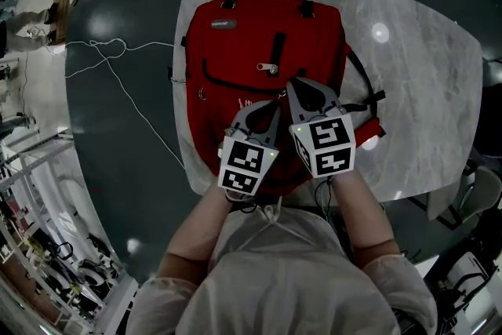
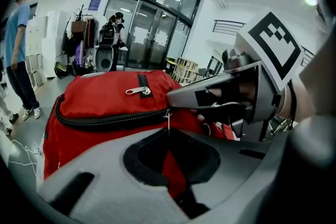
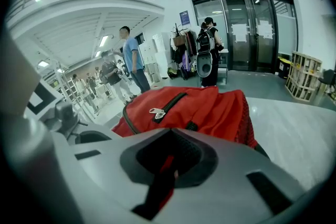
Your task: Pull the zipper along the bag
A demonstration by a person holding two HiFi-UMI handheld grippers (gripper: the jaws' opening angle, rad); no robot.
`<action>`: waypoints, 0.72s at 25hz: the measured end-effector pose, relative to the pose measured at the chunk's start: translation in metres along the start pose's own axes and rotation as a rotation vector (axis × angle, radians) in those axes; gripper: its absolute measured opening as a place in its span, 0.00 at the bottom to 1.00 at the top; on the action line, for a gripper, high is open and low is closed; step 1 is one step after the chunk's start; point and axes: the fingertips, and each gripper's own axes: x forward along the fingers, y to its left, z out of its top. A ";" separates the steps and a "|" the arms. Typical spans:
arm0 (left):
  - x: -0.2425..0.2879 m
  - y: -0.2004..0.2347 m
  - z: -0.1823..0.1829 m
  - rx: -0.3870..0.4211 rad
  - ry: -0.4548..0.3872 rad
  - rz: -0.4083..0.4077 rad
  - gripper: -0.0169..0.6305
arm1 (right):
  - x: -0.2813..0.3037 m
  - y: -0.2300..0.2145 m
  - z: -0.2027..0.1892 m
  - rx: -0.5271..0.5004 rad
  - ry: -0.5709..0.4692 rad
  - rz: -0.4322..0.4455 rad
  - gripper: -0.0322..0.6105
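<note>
The red fabric backpack point(image 1: 235, 35) point(image 2: 105, 97) point(image 3: 210, 107) lies flat on the pale marbled worktop point(image 1: 423, 90) point(image 3: 294, 128), its top end away from you and its near end under both of your tools. Your left gripper point(image 1: 271, 107) point(image 2: 168, 131) sits over the near middle of the bag with its fingers closed. In the left gripper view a thin silver zipper pull point(image 2: 168, 119) runs down into the line where they meet. That pull hangs from the right-hand end of the long black zipper point(image 1: 227, 82) point(image 2: 105, 120) that curves across the bag's front panel. Your right gripper point(image 1: 296, 84) point(image 2: 170, 98) point(image 3: 168, 131) lies just beside the left one, a little farther up the bag. Its tip touches the bag at that same zipper end, and its fingers are closed tip to tip. Only red fabric and a dark strip show through the opening behind them, so you cannot tell whether they pinch anything. A second silver pull tab point(image 1: 268, 67) point(image 2: 138, 92) point(image 3: 156, 112) rests on the short pocket zipper higher up, apart from both grippers. A white cable point(image 1: 118, 82) trails over the dark floor to your left.
</note>
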 end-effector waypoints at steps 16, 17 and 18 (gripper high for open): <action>-0.012 0.012 -0.006 0.043 0.069 0.038 0.05 | 0.001 0.001 -0.002 -0.024 0.010 -0.015 0.09; -0.013 0.013 -0.006 0.050 0.069 0.042 0.05 | 0.001 0.001 -0.002 -0.028 0.013 -0.019 0.09; -0.014 0.015 -0.006 0.051 0.068 0.045 0.05 | 0.001 0.001 -0.002 -0.030 0.015 -0.022 0.09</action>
